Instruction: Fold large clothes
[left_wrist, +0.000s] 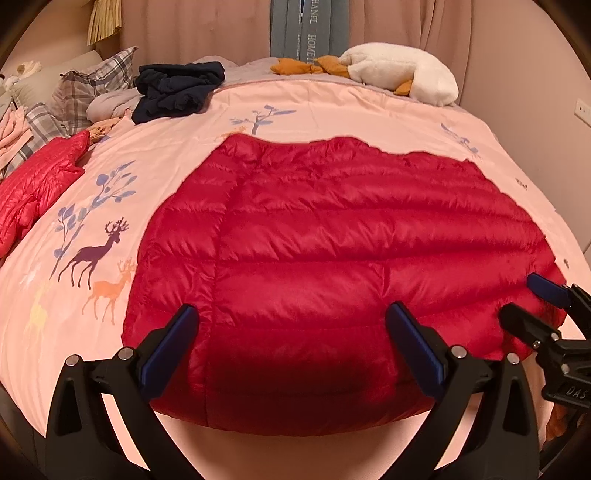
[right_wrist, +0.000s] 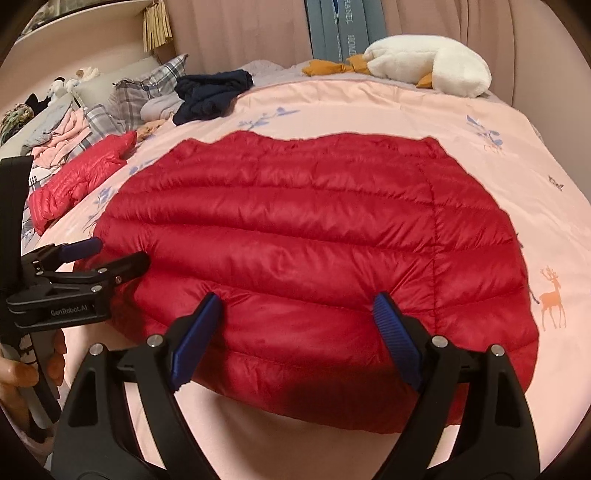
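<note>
Lying flat near front edge of pink duvet (left_wrist: 332, 107): red down jacket (left_wrist: 332, 229), apparently already folded into compact block. Hovering over near hem, both spread wide, gripping nothing: left gripper (left_wrist: 291, 321), right gripper (right_wrist: 295, 306). Likely awaiting final fold.

Down jacket (left_wrist: 332, 240) flat on duvet (left_wrist: 155, 155), second jacket (left_wrist: 33, 184) left, plush goose (left_wrist: 402, 70) behind.
</note>
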